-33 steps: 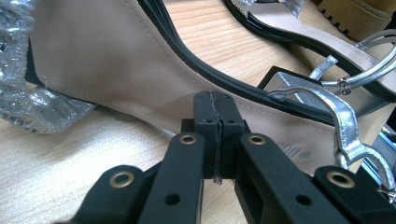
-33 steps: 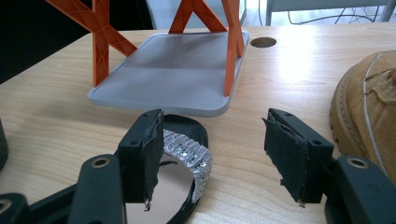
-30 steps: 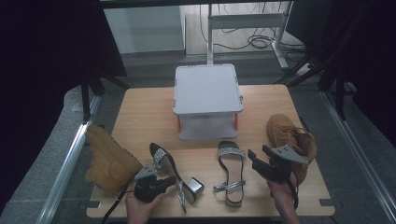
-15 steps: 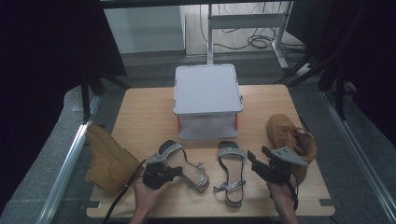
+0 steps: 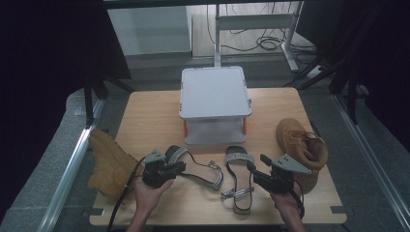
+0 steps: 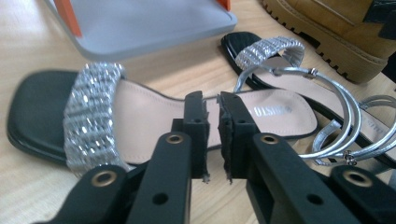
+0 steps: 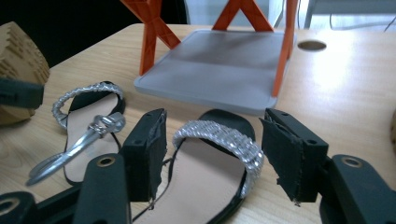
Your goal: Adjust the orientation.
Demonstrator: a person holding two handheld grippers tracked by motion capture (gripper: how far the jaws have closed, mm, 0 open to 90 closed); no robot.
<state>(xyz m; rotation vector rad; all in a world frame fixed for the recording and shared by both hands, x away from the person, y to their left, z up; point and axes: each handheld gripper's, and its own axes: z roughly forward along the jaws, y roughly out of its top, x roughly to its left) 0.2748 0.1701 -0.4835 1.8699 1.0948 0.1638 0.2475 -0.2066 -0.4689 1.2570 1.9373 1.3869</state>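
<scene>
the left gripper point(image 5: 180, 166) hovers just over the left sandal point(image 5: 196, 166), which lies flat on the table point(image 5: 145, 121); its jaws have just been opening, a narrow gap with nothing between. the right gripper point(image 5: 256, 170), wide open, straddles the right sandal point(image 5: 238, 181) without touching.

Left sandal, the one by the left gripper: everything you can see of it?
The left sandal is black-soled with a square toe, a glittery silver toe band, a beige insole and thin silver ankle straps. It lies flat on the table, sole down, in front of the grey stand. The left gripper, its jaws just parting, holds nothing; contact is unclear.
</scene>
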